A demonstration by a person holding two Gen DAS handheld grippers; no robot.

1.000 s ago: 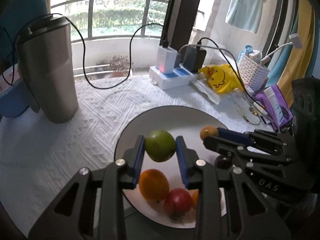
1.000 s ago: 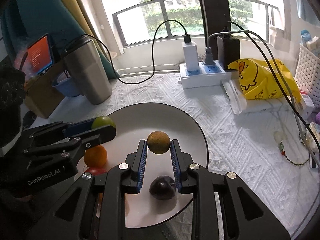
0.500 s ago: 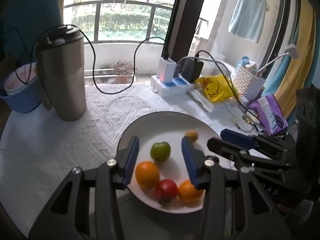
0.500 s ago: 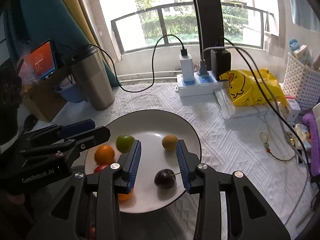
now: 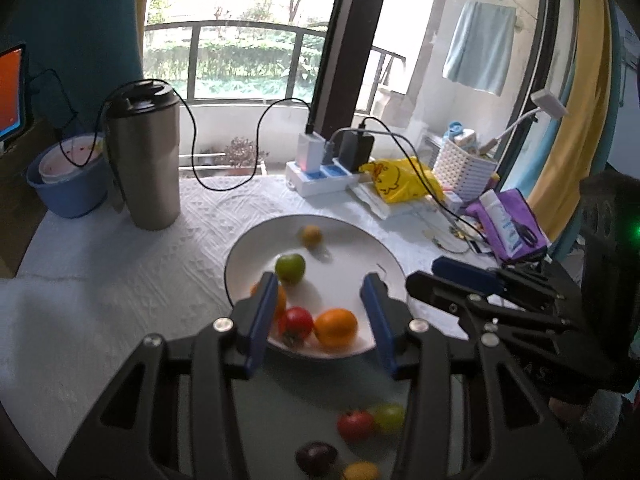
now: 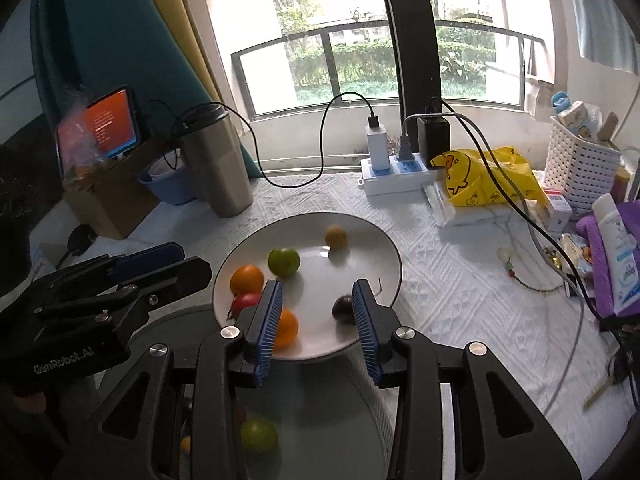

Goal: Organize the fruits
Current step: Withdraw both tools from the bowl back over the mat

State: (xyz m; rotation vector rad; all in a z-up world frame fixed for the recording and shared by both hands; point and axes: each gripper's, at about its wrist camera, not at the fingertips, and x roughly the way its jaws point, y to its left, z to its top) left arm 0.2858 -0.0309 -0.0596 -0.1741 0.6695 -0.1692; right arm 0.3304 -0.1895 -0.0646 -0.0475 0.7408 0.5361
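Both grippers have let go and pulled back: a second ago the left gripper [image 5: 320, 312] was clamped on the round green fruit [image 5: 290, 268] and the right gripper [image 6: 316, 318] on the small yellow-brown fruit [image 6: 335, 237], and now both fruits lie loose on the round white plate [image 6: 384, 256]. Each pair of blue-padded jaws has just been opening and now stands apart with nothing pressed between them.

Between the left gripper's fingers, seen from its own camera, sit a red tomato [image 5: 296, 323] and an orange [image 5: 335, 327] side by side near the plate's front rim; a second orange [image 5: 280, 300] is half hidden behind the left finger. The green fruit lies just beyond the fingertips, and the yellow-brown one farther back, apart from the rest. By the right gripper's right finger a dark purple plum [image 6: 343, 309] rests on the plate.

On the near side of the plate, on a grey glass surface [image 5: 304, 396], blurred loose fruits lie: a red one [image 5: 355, 426], a yellow-green one [image 5: 389, 418], a dark one [image 5: 316, 457] and a yellow one [image 5: 360, 471].

Farther out on the white textured cloth [image 6: 460, 292] stand a tall steel tumbler [image 5: 145, 160], a white power strip [image 6: 394, 178] with chargers plugged in, a yellow duck-print bag [image 6: 488, 178] and a white woven basket [image 6: 580, 168].
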